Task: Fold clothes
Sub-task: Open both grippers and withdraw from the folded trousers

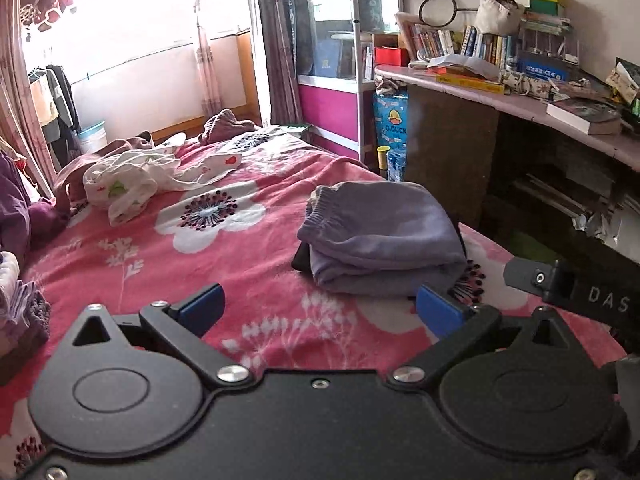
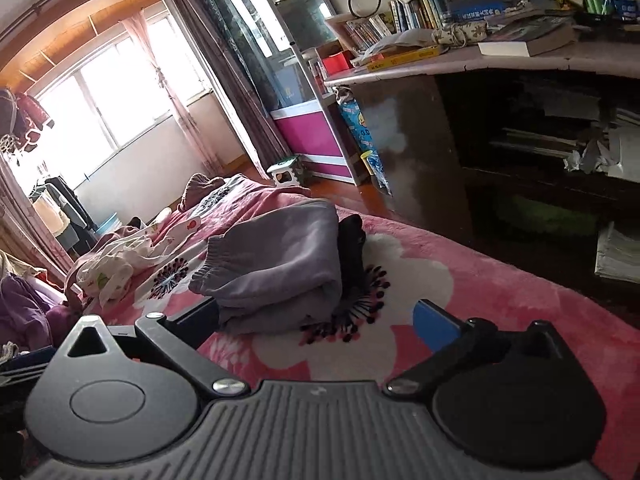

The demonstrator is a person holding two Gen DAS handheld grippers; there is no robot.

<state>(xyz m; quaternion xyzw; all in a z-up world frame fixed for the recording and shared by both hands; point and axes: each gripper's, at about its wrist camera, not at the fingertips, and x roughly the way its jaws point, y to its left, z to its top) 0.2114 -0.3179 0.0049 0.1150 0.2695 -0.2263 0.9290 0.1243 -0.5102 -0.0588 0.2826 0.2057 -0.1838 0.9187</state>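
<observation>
One lilac garment (image 1: 380, 240) is lying folded on the bed (image 1: 248, 264) over something dark I can't identify. Both my left gripper (image 1: 320, 312) and right gripper (image 2: 324, 320) are gaping wide, gripping nothing. White clothes (image 1: 128, 180) are waiting crumpled farther off; the bundles at the frame edge are getting cut off.

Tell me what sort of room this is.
Most likely a lived-in bedroom: a bed under a pink floral blanket holds folded purple clothes, and a cluttered desk with books stands beside it.
</observation>
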